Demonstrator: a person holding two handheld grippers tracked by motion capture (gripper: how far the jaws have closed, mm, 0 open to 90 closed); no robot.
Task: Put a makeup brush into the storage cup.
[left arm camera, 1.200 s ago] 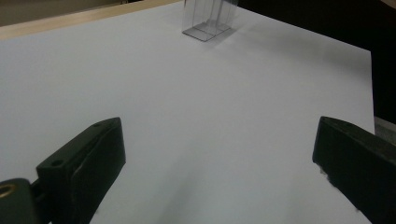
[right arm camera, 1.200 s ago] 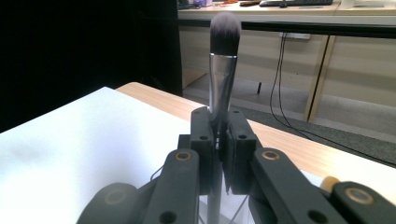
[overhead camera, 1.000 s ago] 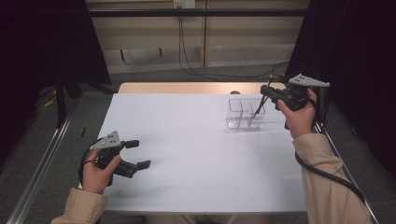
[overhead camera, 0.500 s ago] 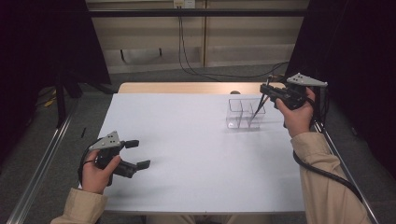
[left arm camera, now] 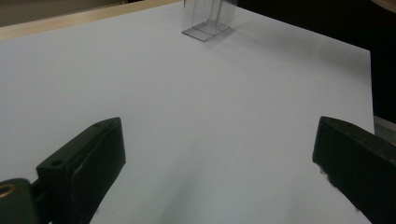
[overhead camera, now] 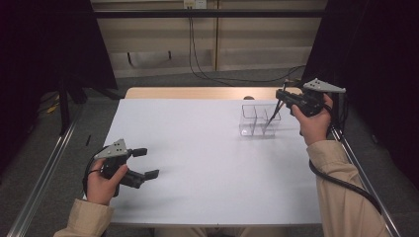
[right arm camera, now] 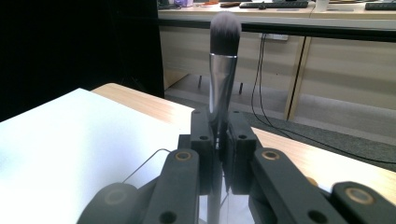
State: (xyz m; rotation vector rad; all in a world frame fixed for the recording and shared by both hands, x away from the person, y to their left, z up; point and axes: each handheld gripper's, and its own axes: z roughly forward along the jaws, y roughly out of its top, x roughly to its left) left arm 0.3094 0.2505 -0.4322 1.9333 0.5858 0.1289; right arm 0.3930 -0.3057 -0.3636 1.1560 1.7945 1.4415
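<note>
In the right gripper view, the lower handle of the makeup brush (right arm camera: 223, 70) was hidden behind the clamped jaws of the right gripper (right arm camera: 218, 140), and its bristle tip was slightly blurred. In the high view the brush (overhead camera: 273, 116) was too thin to make out clearly against the clear organizer (overhead camera: 254, 121) right of centre. In the left gripper view the organizer (left arm camera: 208, 18) was cut off by the top edge, and the left gripper (left arm camera: 219, 163) lost its right jaw to the lower right corner.

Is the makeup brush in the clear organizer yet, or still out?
Partly in: the right gripper holds the makeup brush tilted, its handle end dipping into the clear organizer's right compartment, jaws shut on it.
</note>
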